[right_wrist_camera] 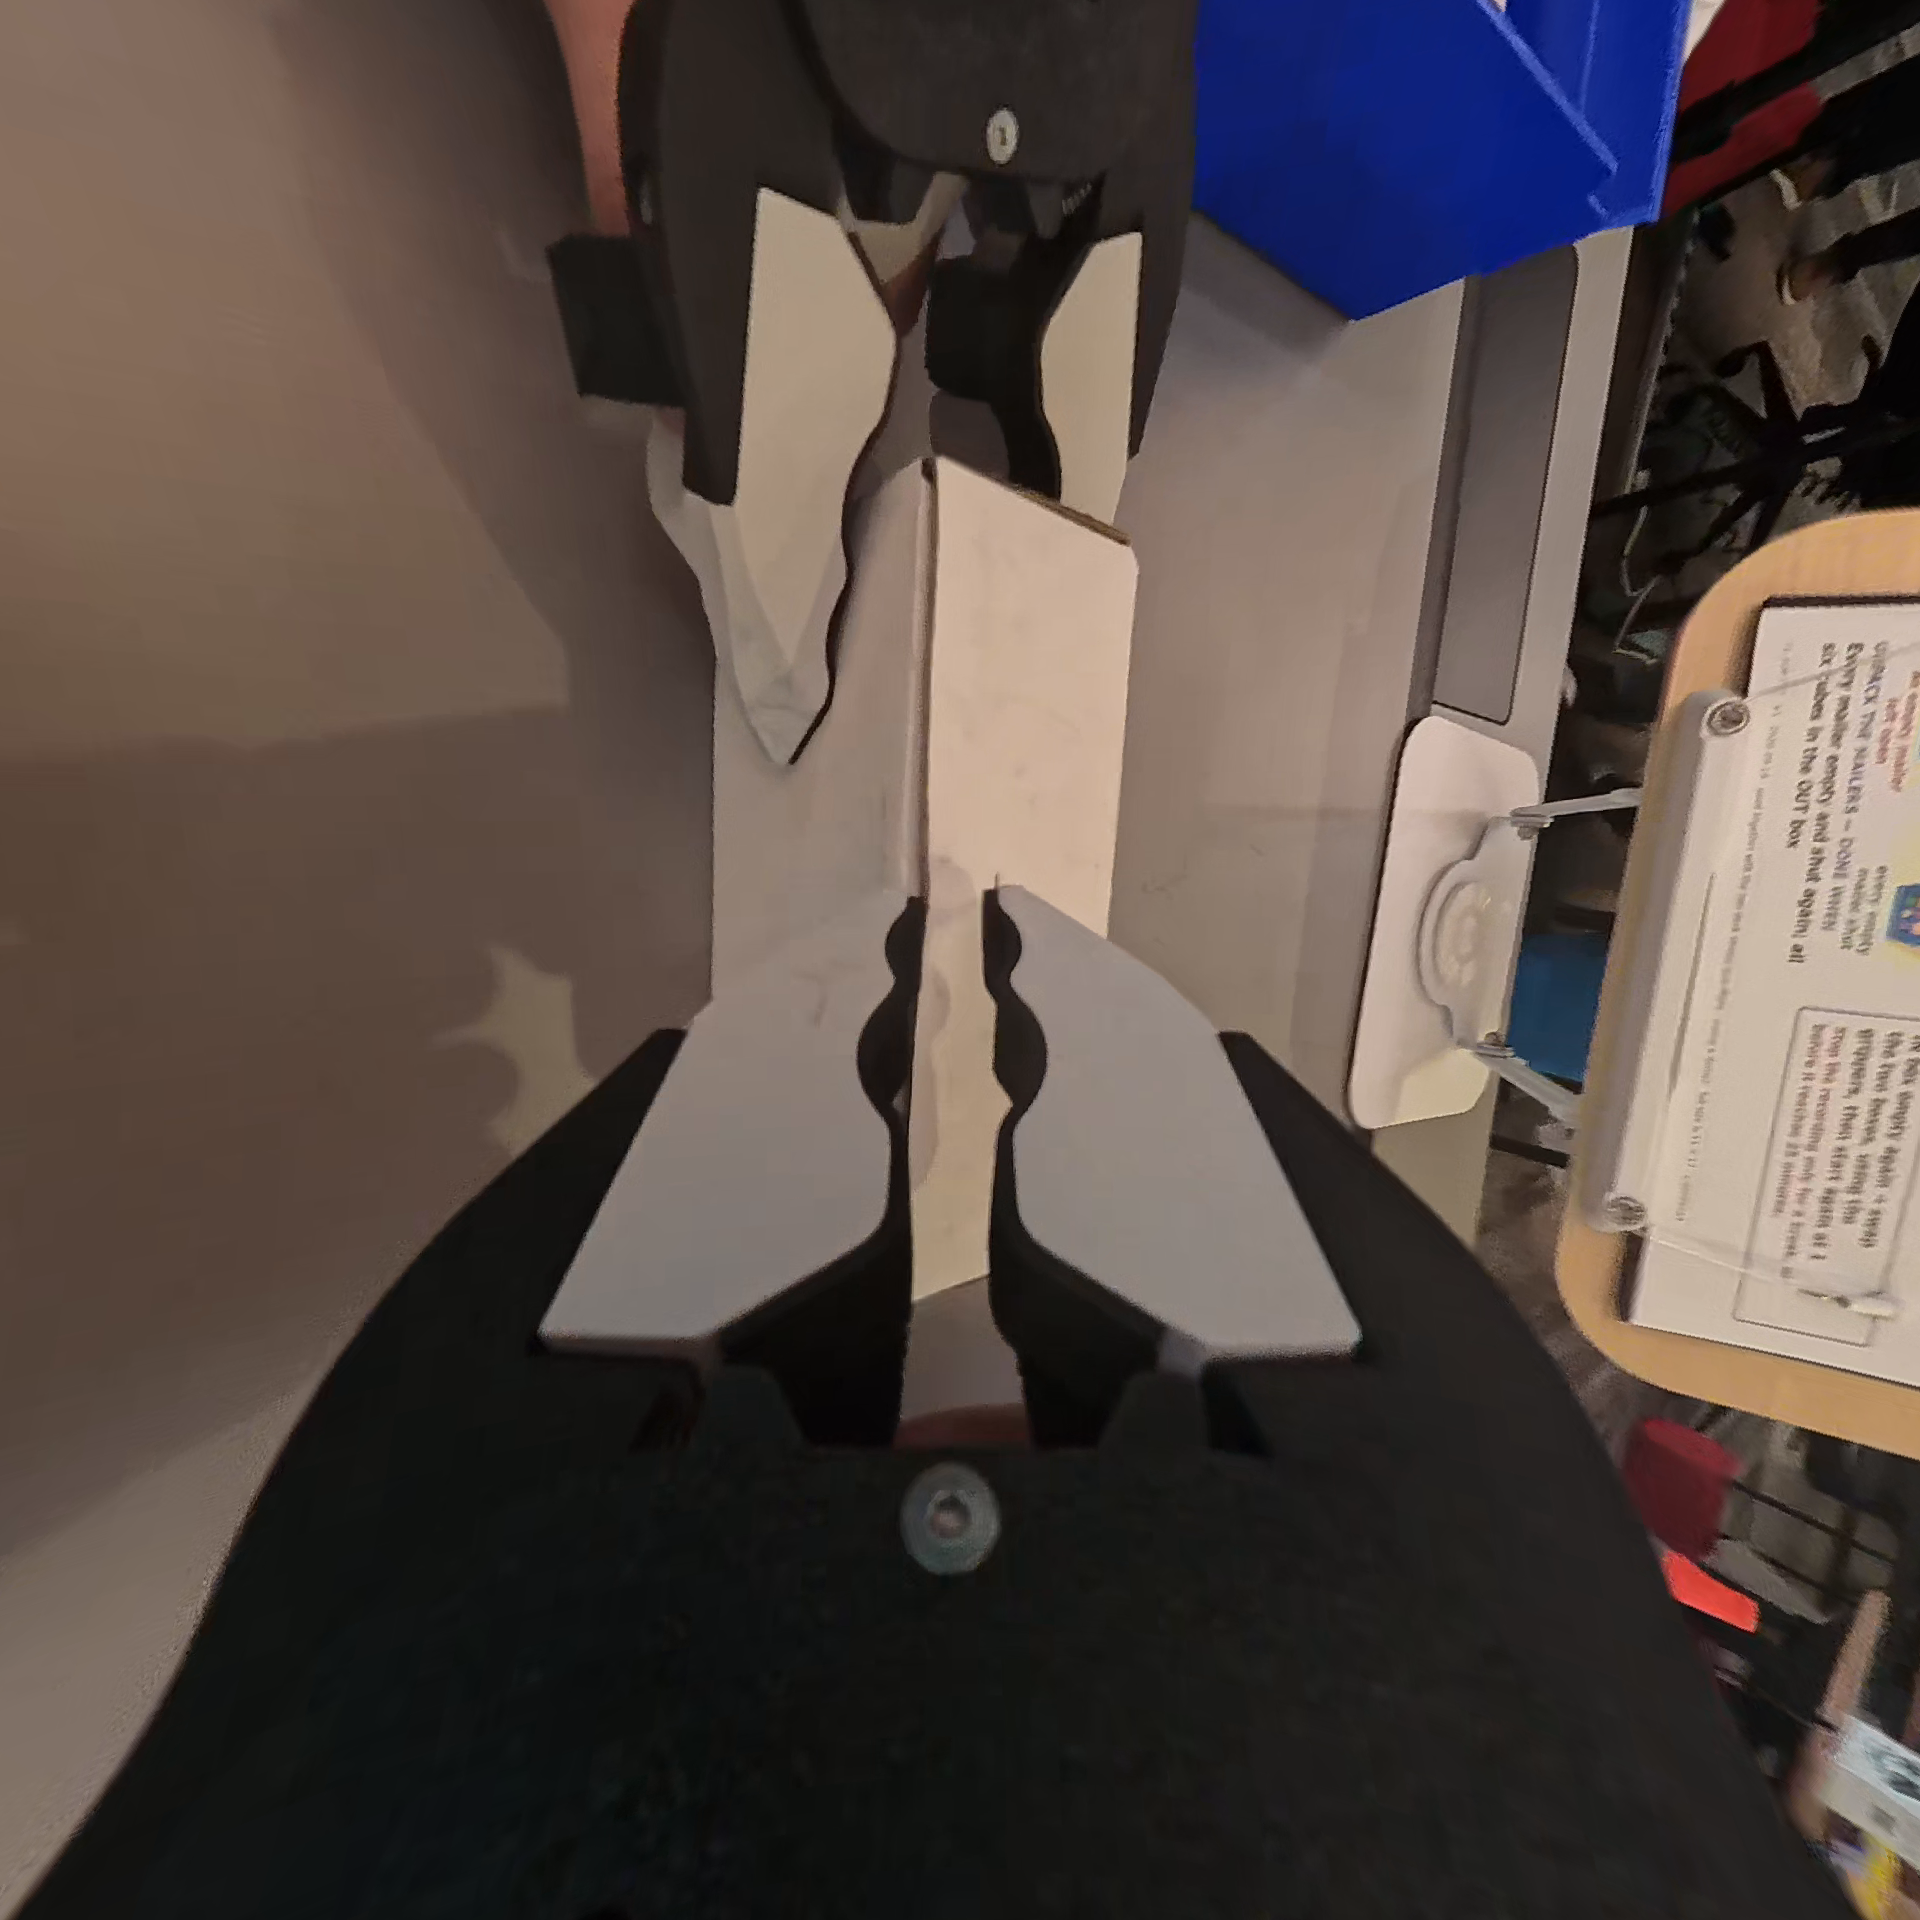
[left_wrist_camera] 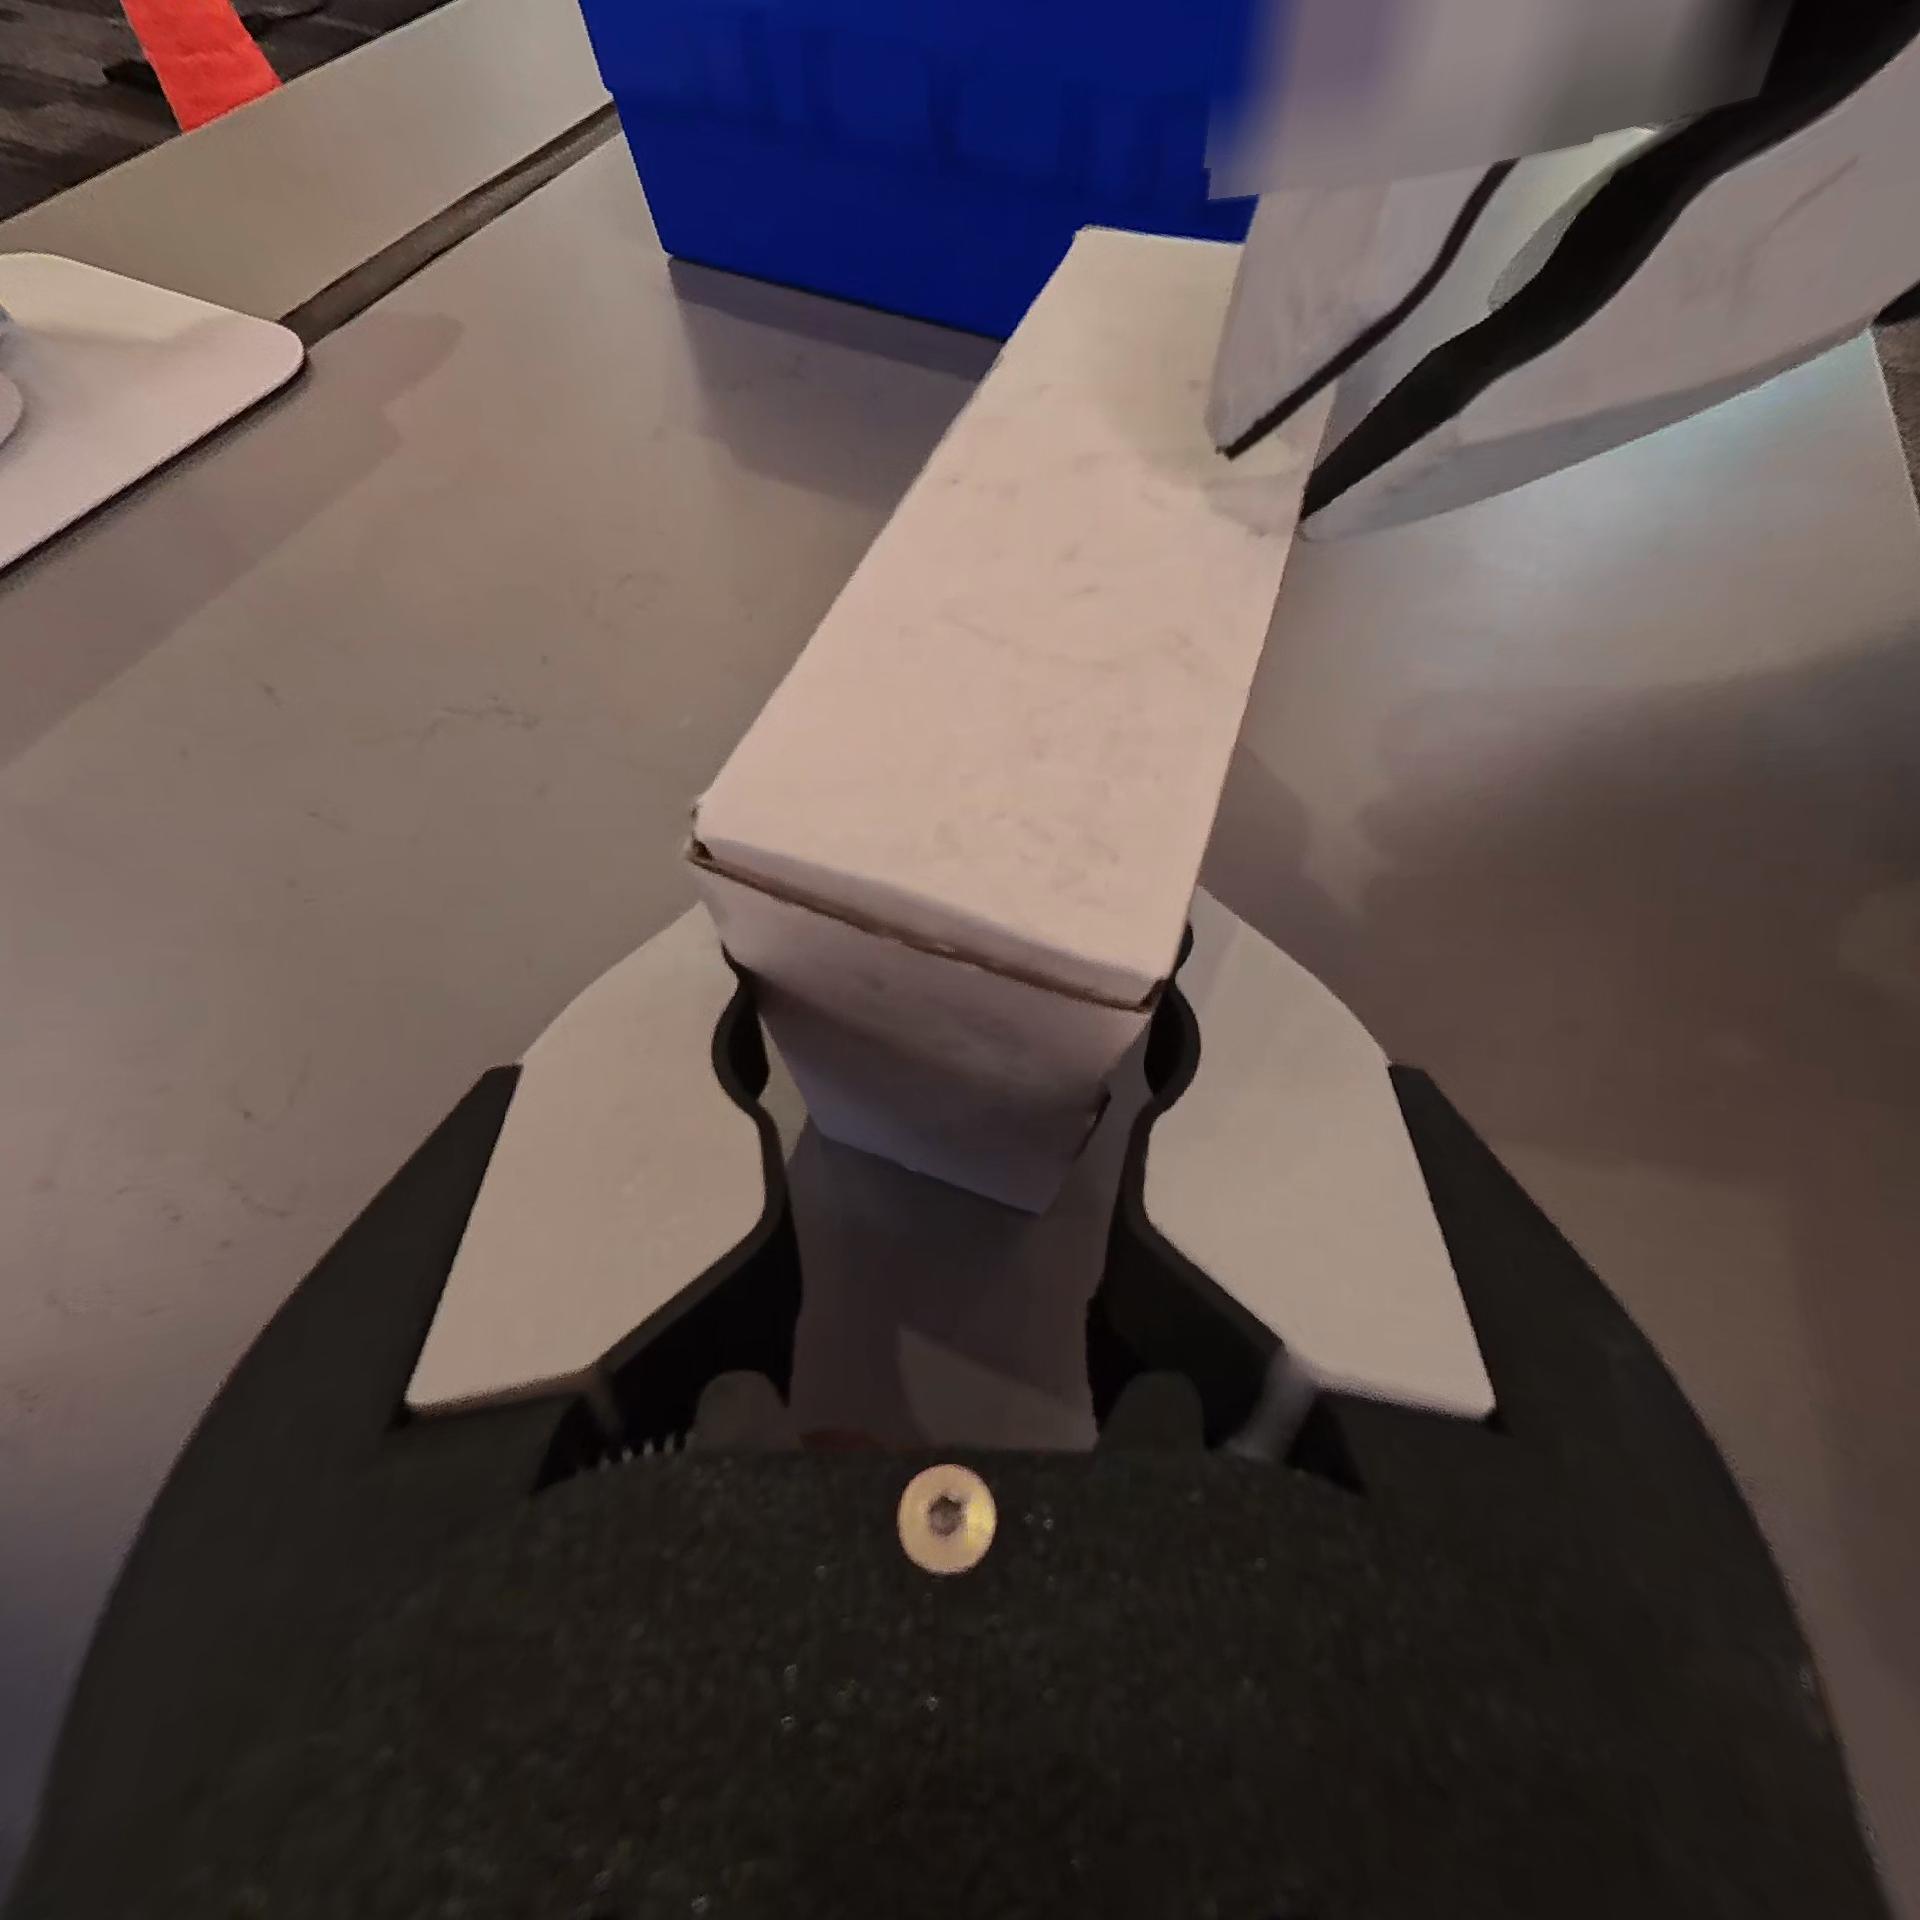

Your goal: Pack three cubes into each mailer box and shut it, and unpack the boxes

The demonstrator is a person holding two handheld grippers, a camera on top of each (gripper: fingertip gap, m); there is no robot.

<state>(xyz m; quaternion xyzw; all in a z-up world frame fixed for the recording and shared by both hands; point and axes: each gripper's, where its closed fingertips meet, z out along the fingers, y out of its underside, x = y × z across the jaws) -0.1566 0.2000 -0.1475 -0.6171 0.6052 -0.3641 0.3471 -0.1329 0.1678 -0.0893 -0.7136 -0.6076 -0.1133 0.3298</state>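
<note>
White mailer box clamped endwise in left tool.

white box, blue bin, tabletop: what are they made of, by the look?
Box: likely white-faced paperboard, matte; brown raw edge shows along the end flap seam, faint scuffs on top.
Bin: probably moulded plastic, uniform saturated blue with a slight sheen.
Tabletop: smooth grey, semi-gloss, soft reflections; laminate or coated metal, cannot tell which.

We see the mailer box on the table, the bin behind it, our grippers at opposite ends.
</note>
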